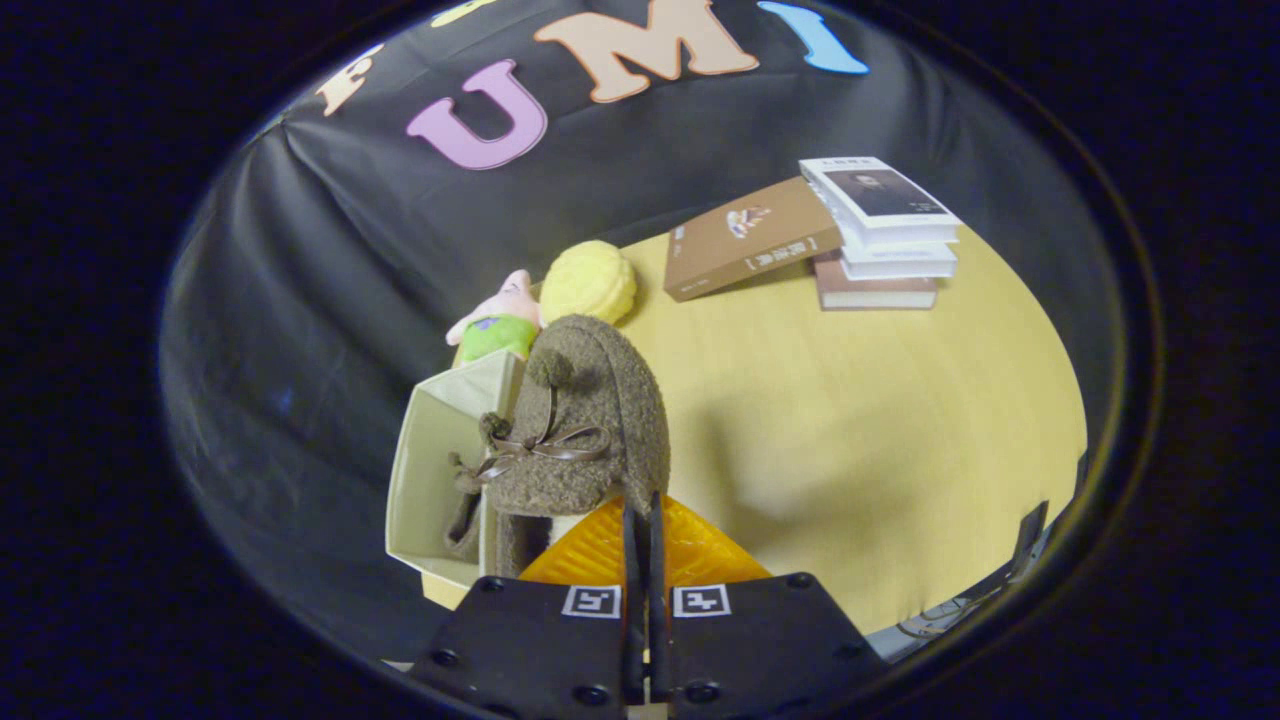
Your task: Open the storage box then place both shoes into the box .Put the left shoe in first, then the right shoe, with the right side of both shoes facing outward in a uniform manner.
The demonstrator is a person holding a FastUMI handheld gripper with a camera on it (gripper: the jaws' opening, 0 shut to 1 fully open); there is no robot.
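The tongs [643,520] are clamped tight on the fuzzy brown shoe [585,420], which hangs just ahead of them at the open storage box [430,470] on the table [850,400]

The shoe [590,420] looks like nubbly, matt fleece cloth, with a thin glossy ribbon bow [545,447] on it, and its edge is pinched between the closed fingers of the hand-held gripper [642,520]. The storage box [430,470] to its left has smooth, matt walls like stiff fabric or card, and the desk [850,420] is a smooth wood-grain surface with a soft sheen. At the far side lie paper books [880,235] with smooth covers, a plush toy [500,322] and a bumpy knitted-looking ball [588,282].
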